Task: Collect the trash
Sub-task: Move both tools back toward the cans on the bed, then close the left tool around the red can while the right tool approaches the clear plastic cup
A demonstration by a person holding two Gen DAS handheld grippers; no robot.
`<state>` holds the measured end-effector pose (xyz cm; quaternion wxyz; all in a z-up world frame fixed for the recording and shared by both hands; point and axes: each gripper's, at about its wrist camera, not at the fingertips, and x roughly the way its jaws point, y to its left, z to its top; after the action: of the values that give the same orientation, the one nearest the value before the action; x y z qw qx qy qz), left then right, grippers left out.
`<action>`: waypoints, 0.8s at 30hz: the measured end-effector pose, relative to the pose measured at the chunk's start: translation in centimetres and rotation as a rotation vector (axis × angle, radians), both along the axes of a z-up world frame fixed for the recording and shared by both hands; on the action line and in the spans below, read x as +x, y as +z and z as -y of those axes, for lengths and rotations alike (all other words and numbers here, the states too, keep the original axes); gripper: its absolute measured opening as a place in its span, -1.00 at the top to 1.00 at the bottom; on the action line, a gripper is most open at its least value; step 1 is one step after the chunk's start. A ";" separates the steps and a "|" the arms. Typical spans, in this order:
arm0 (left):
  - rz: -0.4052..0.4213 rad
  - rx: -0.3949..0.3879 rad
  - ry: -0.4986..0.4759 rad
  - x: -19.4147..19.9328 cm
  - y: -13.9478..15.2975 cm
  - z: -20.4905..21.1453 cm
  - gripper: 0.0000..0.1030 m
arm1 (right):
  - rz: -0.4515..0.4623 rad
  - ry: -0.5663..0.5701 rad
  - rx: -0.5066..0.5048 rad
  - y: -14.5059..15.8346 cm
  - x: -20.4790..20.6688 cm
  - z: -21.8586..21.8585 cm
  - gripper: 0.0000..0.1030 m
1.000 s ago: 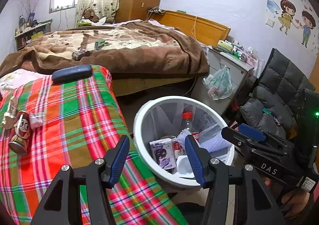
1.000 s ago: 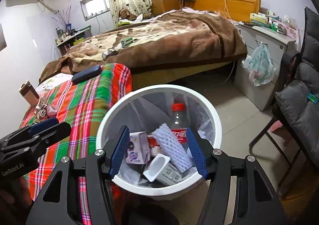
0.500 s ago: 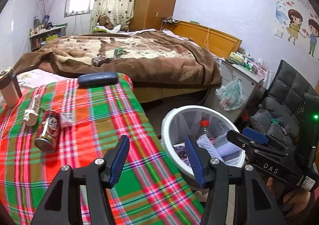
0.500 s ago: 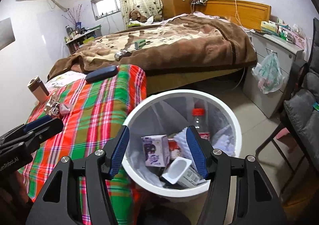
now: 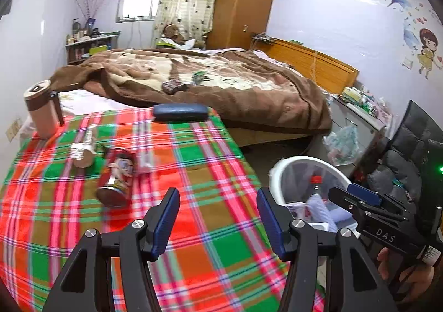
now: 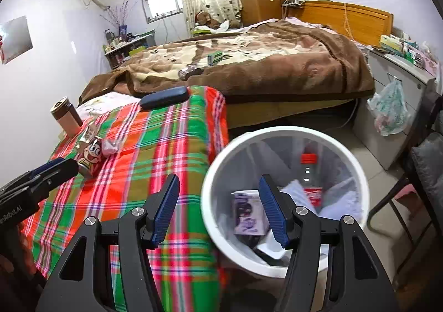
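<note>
A red cartoon can point(image 5: 117, 177) lies on its side on the plaid tablecloth point(image 5: 193, 162), with a crumpled wrapper point(image 5: 81, 147) and a clear plastic scrap point(image 5: 145, 164) beside it. My left gripper point(image 5: 217, 219) is open and empty above the cloth, right of the can. The white trash bin point(image 6: 282, 267) stands on the floor at the table's right, holding a bottle point(image 6: 308, 173), a carton point(image 6: 247, 213) and other trash. My right gripper point(image 6: 218, 208) is open and empty over the bin's left rim. The can also shows in the right wrist view point(image 6: 91, 155).
A tan mug point(image 5: 41, 110) and a dark blue case point(image 5: 180, 112) sit at the table's far edge. A bed with a brown blanket point(image 5: 221, 85) lies behind. A grey cabinet with a hanging bag point(image 6: 390, 107) and a dark chair point(image 5: 409, 146) stand to the right.
Both grippers have swung left, from over the bin toward the table. The can and wrappers have come into fuller view. Both stay open and empty.
</note>
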<state>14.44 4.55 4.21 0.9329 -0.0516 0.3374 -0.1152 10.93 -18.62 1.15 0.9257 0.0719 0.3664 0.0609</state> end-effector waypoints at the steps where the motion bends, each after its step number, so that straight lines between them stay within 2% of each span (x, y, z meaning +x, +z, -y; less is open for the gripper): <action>1: 0.000 0.000 0.011 0.0 0.0 -0.6 -0.11 | -0.002 0.009 0.000 -0.1 0.2 -0.5 -0.18; 13: 0.010 -0.008 0.210 0.3 0.1 -10.9 -0.13 | -0.018 0.095 0.012 -0.4 2.0 -5.6 -0.18; 24: -0.017 -0.016 0.279 1.5 -0.9 -16.0 -0.14 | -0.051 0.180 0.035 -0.7 3.6 -10.3 -0.18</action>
<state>15.95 20.50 3.35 0.9366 -0.1065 0.3337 0.0135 14.57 -8.31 0.44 0.9055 0.0563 0.3936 0.1482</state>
